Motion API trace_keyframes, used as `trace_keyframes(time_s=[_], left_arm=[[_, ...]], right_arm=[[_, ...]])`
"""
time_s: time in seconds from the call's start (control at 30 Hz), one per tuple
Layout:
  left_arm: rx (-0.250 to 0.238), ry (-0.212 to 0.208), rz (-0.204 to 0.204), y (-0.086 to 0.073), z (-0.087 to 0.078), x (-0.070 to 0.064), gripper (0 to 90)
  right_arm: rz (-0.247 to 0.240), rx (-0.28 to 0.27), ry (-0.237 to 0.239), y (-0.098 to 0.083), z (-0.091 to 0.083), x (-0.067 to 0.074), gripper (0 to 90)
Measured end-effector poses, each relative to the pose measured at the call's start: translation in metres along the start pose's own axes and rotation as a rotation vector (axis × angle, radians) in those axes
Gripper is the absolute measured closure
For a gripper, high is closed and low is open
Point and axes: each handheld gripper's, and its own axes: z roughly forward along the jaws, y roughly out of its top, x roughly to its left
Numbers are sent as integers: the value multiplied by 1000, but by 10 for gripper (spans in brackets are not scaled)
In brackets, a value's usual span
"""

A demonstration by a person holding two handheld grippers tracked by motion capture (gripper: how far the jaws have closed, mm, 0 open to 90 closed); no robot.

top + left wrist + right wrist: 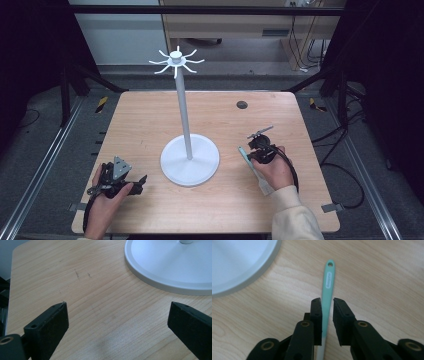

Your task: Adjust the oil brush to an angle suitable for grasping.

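A teal utensil handle (328,282) with a hanging hole at its tip lies flat on the wooden table (150,120), turning white toward its other end under the person's right hand. My right gripper (327,300) straddles this handle with its jaws only narrowly apart; the left jaw is against it and a thin gap shows at the right jaw. In the high view the right gripper (257,147) sits right of the stand, over the utensil (246,156). My left gripper (140,182) rests at the table's near left, wide open (117,305) over bare wood.
A white hanging stand (183,100) rises from a round base (200,172) at the table's middle, with several curved hooks (176,61) on top. The base's rim (160,282) lies just ahead of my left gripper, and the base (237,262) lies beside my right. A dark round cap (242,104) sits farther back.
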Motion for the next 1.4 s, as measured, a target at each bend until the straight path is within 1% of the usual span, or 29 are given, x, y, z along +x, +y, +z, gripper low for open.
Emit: trace_keyframes(time_s=[0.17, 0.23, 0.27, 0.33, 0.37, 0.4, 0.47, 0.57, 0.67, 0.7, 0.73, 0.8, 1.0, 1.17, 1.37, 1.4], left_arm=[[1, -1, 1, 0, 1, 0, 30], [2, -2, 1, 0, 1, 0, 30], [2, -2, 1, 0, 1, 0, 29], [3, -3, 1, 0, 1, 0, 29], [3, -2, 3, 0, 1, 0, 29], [3, -3, 3, 0, 1, -1, 29], [4, -5, 5, 0, 1, -1, 29], [5, -8, 5, 0, 1, -1, 29], [5, -6, 7, 0, 1, -1, 29], [6, -8, 5, 0, 1, -1, 29], [8, -8, 6, 0, 1, -1, 29], [9, -9, 8, 0, 1, -1, 29], [12, -11, 9, 0, 2, -1, 30], [14, -11, 15, 0, 2, -2, 30], [11, -9, 11, 0, 2, -2, 30], [10, -9, 10, 0, 1, -1, 30]], right_arm=[[8, 70, 5, -2, 1, -2, 658], [4, 94, 9, -3, 2, -1, 665], [4, 94, 9, -3, 2, -1, 665], [5, 121, 16, -4, 4, 0, 663], [0, 141, 15, -5, 6, 1, 669], [0, 141, 15, -5, 6, 1, 669], [0, 168, 12, -7, 9, 3, 676], [-6, 190, 5, -9, 13, 3, 697], [-7, 197, 2, -10, 15, 4, 712], [-2, 201, 6, -10, 16, 5, 717], [-11, 205, 12, -10, 17, 5, 737], [-9, 212, 13, -11, 18, 5, 749], [-6, 224, -1, -12, 21, 4, 767], [-6, 223, -7, -13, 22, 3, 804], [7, 215, 11, -13, 22, -1, 823], [12, 206, 10, -13, 21, -2, 825]])
